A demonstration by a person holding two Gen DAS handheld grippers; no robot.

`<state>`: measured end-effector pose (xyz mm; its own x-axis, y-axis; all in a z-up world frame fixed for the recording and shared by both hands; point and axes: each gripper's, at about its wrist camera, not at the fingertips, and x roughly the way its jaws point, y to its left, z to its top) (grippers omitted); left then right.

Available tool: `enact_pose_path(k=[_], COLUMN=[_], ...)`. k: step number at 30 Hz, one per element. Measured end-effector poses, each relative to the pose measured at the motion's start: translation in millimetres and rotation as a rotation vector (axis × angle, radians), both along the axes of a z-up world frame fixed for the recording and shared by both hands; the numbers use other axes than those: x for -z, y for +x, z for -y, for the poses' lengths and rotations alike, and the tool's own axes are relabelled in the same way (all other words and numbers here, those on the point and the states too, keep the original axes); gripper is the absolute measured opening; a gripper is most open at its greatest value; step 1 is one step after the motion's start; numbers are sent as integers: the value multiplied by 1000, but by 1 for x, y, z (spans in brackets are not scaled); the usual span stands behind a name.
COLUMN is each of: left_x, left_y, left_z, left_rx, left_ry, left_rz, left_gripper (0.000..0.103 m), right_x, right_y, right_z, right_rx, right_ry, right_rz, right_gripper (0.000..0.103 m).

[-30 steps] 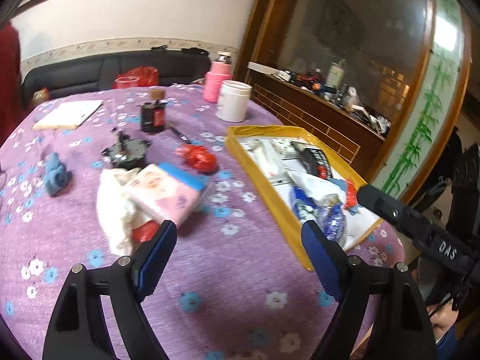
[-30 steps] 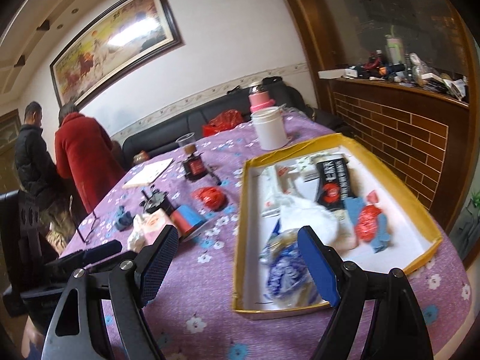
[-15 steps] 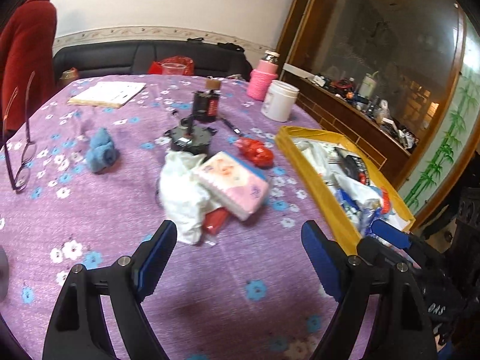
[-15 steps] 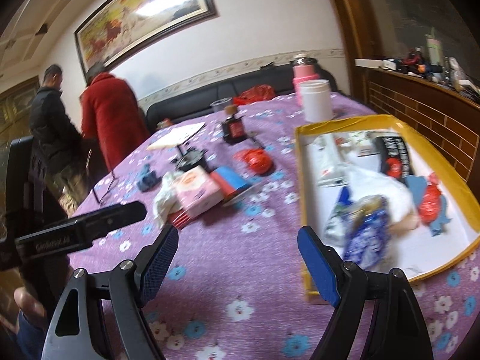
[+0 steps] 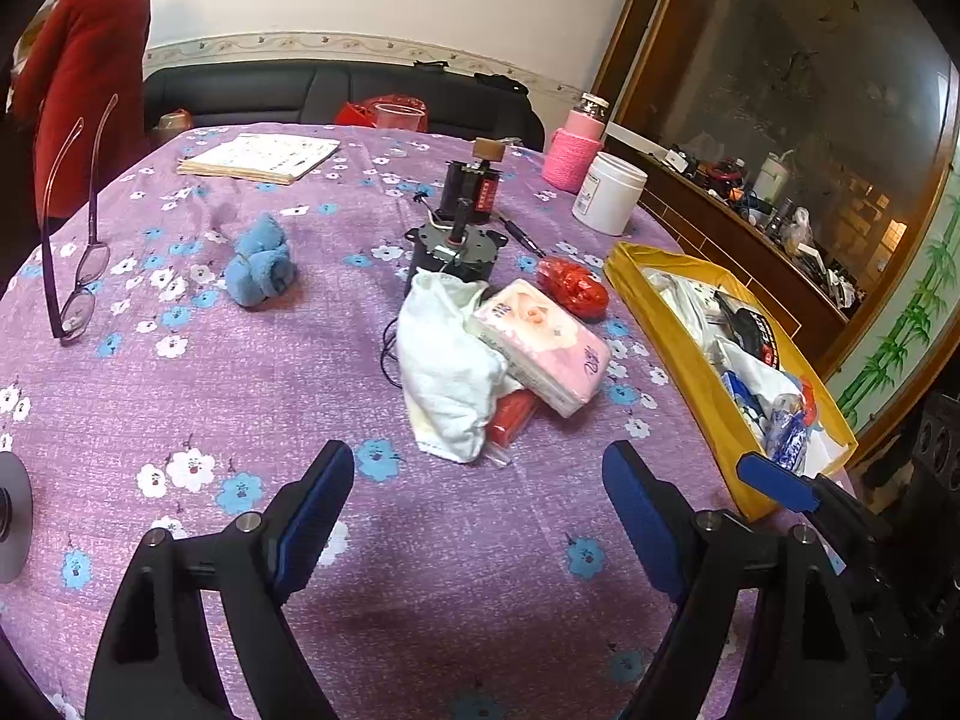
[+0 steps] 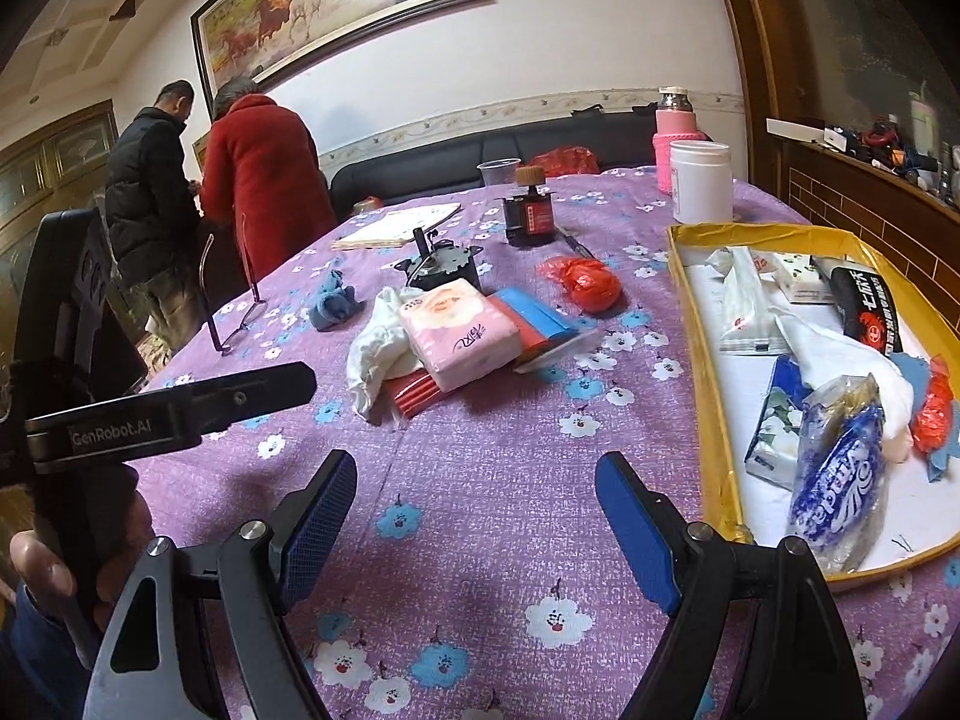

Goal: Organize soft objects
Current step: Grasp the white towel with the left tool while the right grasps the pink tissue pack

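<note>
A pile in the table's middle holds a white cloth [image 5: 444, 360] [image 6: 375, 348], a pink tissue pack [image 5: 540, 345] [image 6: 459, 333] and a red flat pack [image 5: 510, 417] [image 6: 414, 393]. A red crumpled bag [image 5: 573, 288] [image 6: 585, 282] and a blue rolled cloth [image 5: 261, 261] [image 6: 333, 300] lie apart. The yellow tray [image 5: 678, 330] [image 6: 711, 360] at right holds several soft packs. My left gripper [image 5: 477, 510] is open and empty, near side of the pile. My right gripper [image 6: 474, 516] is open and empty, between pile and tray.
A grey motor [image 5: 453, 252], dark bottle [image 5: 471, 186], white jar [image 5: 609, 192], pink bottle [image 5: 573, 150], booklet [image 5: 258, 159] and glasses [image 5: 75, 240] stand on the purple cloth. Two people [image 6: 240, 180] stand beyond the table's far left. A brick-front counter [image 6: 870, 222] runs along the right.
Both grippers have swung left, away from the tray and toward the pile in the table's middle. Both have stayed open and empty.
</note>
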<state>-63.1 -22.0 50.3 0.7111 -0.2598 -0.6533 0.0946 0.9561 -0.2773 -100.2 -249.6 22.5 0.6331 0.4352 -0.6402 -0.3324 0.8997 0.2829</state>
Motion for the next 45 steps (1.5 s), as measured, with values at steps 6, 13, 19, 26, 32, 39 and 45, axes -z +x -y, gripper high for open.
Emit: enact_pose_path(k=[6, 13, 19, 26, 32, 39, 45], left_x=[1, 2, 0, 22, 22, 4, -8], left_y=[0, 9, 45, 94, 90, 77, 71], left_z=[-4, -2, 0, 7, 9, -1, -9], left_rx=[-11, -9, -74, -29, -15, -26, -59], left_ry=[5, 19, 78, 67, 91, 68, 59], left_rz=[-6, -32, -97, -203, -178, -76, -20], left_gripper=[84, 84, 84, 56, 21, 20, 20], right_x=[3, -3, 3, 3, 4, -7, -15], right_y=[6, 13, 20, 18, 19, 34, 73], right_z=[5, 3, 7, 10, 10, -4, -33], right_rx=[5, 5, 2, -10, -14, -41, -113], right_ry=[29, 8, 41, 62, 52, -14, -61], right_rz=[-21, -5, -41, -41, -45, -39, -43], right_gripper=[86, 86, 86, 86, 86, 86, 87])
